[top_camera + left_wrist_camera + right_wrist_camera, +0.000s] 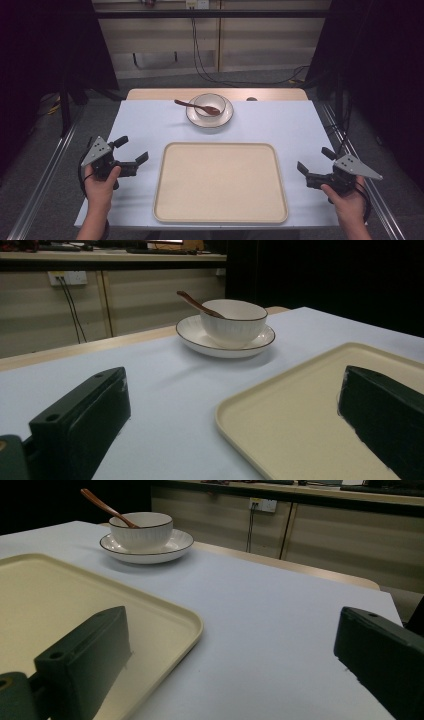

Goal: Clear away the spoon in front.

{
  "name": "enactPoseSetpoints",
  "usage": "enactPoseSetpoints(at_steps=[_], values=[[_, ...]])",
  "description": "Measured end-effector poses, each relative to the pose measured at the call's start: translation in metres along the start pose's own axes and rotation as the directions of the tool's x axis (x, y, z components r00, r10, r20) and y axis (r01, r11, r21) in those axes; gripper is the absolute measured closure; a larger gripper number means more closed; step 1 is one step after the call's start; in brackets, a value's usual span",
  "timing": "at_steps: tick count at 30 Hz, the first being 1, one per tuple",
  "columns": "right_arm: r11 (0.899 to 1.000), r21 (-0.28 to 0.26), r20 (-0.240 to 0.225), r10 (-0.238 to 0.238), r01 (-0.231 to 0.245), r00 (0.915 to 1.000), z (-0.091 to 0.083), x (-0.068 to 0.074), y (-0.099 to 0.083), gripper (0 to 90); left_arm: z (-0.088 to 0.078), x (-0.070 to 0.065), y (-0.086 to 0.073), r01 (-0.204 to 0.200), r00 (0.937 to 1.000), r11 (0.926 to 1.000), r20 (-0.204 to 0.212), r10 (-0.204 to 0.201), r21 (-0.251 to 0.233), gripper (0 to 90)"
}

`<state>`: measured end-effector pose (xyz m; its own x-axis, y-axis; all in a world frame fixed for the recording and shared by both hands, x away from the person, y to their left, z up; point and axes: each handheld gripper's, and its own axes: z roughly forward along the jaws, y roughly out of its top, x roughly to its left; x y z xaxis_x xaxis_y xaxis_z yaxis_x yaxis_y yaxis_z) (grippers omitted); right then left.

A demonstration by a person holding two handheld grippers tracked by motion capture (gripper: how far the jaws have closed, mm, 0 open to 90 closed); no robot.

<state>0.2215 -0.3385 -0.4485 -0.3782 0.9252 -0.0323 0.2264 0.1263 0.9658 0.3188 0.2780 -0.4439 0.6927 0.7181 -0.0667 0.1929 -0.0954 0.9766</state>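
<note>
A white bowl (210,105) is seen standing on a white saucer (195,118) at the far middle of the worktop (280,125), with a brown wooden spoon (192,105) resting in it, its handle leaning out over the rim to the left. Just nearer lies an empty cream tray (220,181). The left claw (131,154) is held spread at the tray's left side and the right claw (312,167) spread at its right; nothing is pinched by either. The crockery is judged to be glazed ceramic: stiff, fairly heavy, slippery and breakable (a knock on the tray edge could chip it). The bowl is probably best taken by its rim, one jaw inside and one outside, and the saucer by its raised lip. The spoon, light and rigid, is best gripped along the handle.
</note>
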Motion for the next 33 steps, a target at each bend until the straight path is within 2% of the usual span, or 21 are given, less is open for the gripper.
enactPoseSetpoints(at_steps=[7,8,13,14,15,16,17,18,19,21,23,24,25,28,30,33], values=[[1.0,0.001,-0.02,-0.01,0.01,0.9998,0.002,0.002,-0.001,1.2,0.004,-0.004,0.002,-0.016,0.9997,0.9995,0.017,0.016,0.026,0.3],[1.0,0.01,-0.024,-0.011,0.012,0.9996,0.002,0.004,-0.002,1.4,0.007,-0.007,0.003,0.007,0.9998,0.9999,0.021,-0.007,0.015,0.2],[1.0,0.006,-0.04,-0.012,0.013,0.9991,0.003,0.007,-0.001,1.3,0.012,-0.013,0.008,-0.013,0.9996,0.999,0.025,0.012,0.043,0.2],[1.0,0.0,-0.035,-0.022,0.022,0.9991,0.004,0.009,0.0,1.1,0.014,-0.017,0.012,0.003,0.9995,0.9993,0.031,-0.004,0.036,0.1],[1.0,0.001,-0.034,-0.021,0.021,0.9992,0.004,0.01,0.001,1.2,0.015,-0.017,0.014,-0.006,0.9992,0.9993,0.039,0.004,0.038,0.0],[1.0,0.003,-0.042,-0.02,0.02,0.9989,0.004,0.01,0.001,1.1,0.017,-0.018,0.015,0.005,0.9986,0.9993,0.053,-0.006,0.036,0.0],[1.0,-0.003,-0.033,-0.029,0.028,0.9991,0.004,0.011,0.002,1.1,0.018,-0.021,0.017,0.018,0.9986,0.9991,0.05,-0.02,0.039,0.0],[1.0,-0.004,-0.039,-0.03,0.029,0.9988,0.004,0.011,0.003,1.0,0.02,-0.022,0.018,0.015,0.9986,0.9989,0.05,-0.018,0.043,0.0],[1.0,0.0,-0.04,-0.025,0.025,0.9989,0.004,0.013,0.003,1.0,0.021,-0.023,0.019,0.017,0.9975,0.999,0.068,-0.02,0.042,0.0],[0.999,-0.003,-0.046,-0.042,0.042,0.9981,0.004,0.015,0.004,1.1,0.024,-0.026,0.022,0.006,0.9977,0.9982,0.067,-0.01,0.059,0.0],[0.999,-0.003,-0.055,-0.04,0.04,0.9977,0.004,0.017,0.005,1.1,0.028,-0.025,0.025,0.005,0.9969,0.9985,0.078,-0.009,0.054,0.0],[0.999,0.0,-0.053,-0.041,0.041,0.9977,0.004,0.018,0.005,1.1,0.031,-0.025,0.026,0.028,0.9963,0.9985,0.08,-0.031,0.047,0.0],[0.999,0.0,-0.053,-0.041,0.041,0.9977,0.004,0.018,0.005,1.1,0.031,-0.025,0.026,0.028,0.9963,0.9985,0.08,-0.031,0.047,0.0],[0.999,-0.001,-0.066,-0.05,0.05,0.9966,0.006,0.019,0.005,1.2,0.044,-0.019,0.028,0.047,0.9976,0.9978,0.049,-0.049,0.046,0.0],[0.998,0.013,-0.08,-0.055,0.056,0.9953,0.007,0.021,0.004,1.3,0.048,-0.018,0.029,0.059,0.9973,0.9973,0.042,-0.061,0.045,0.0],[0.998,0.01,-0.094,-0.061,0.062,0.9937,0.007,0.021,0.004,1.5,0.065,-0.014,0.031,0.071,0.9964,0.9967,0.043,-0.073,0.039,0.0]])
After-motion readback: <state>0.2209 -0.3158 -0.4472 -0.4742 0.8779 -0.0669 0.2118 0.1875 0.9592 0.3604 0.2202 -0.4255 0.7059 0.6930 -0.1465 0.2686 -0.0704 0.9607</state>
